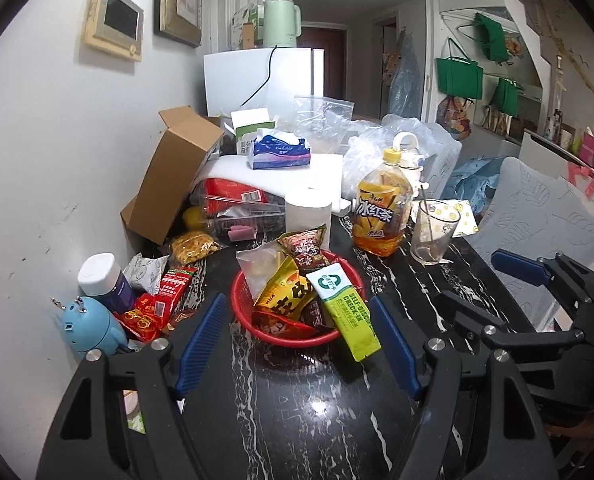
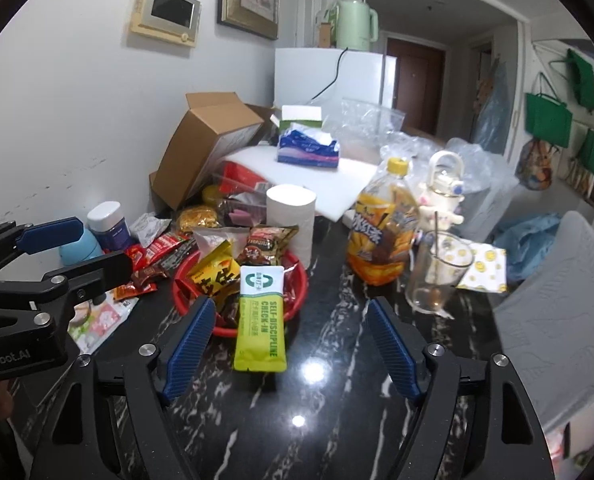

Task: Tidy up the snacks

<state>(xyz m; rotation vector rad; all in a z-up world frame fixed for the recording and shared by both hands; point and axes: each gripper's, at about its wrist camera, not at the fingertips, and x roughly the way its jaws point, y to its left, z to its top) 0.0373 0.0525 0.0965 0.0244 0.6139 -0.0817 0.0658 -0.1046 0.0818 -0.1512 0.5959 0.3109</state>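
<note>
Both grippers hang above the near edge of the dark marbled worktop [image 1: 297,420], tilted down toward a red basket [image 1: 349,334] heaped with snack packets. The left gripper [image 1: 297,344] has its jaws standing apart with nothing between the blue pads; the basket sits just beyond and between them. The right gripper [image 2: 287,354] is likewise spread, its jaws empty, though the tail end of the yellow-green sachet [image 2: 261,320] marked SELF-DISCIPLINE CHECK-IN reaches into the gap without touching either pad.

That sachet is the piece I'd watch. Its white-and-green top leans on the basket rim and its long axis runs straight down toward the right gripper, nearly in line with the way that gripper points. From the left wrist view the same sachet [image 1: 347,310] slants off toward the right-hand pad, so the right hand looks the better placed to nudge it fully in, closing across its narrow width.

A yellow packet [image 2: 213,276] and a brown one [image 2: 271,244] already lie in the basket. Still loose, well off to the left by the wall, are red sachets [image 1: 159,304] and a gold-wrapped snack [image 1: 193,246], nearer the left hand. An iced tea bottle [image 2: 381,232] and a glass mug [image 2: 437,276] stand to the right, clear of the basket.
</note>
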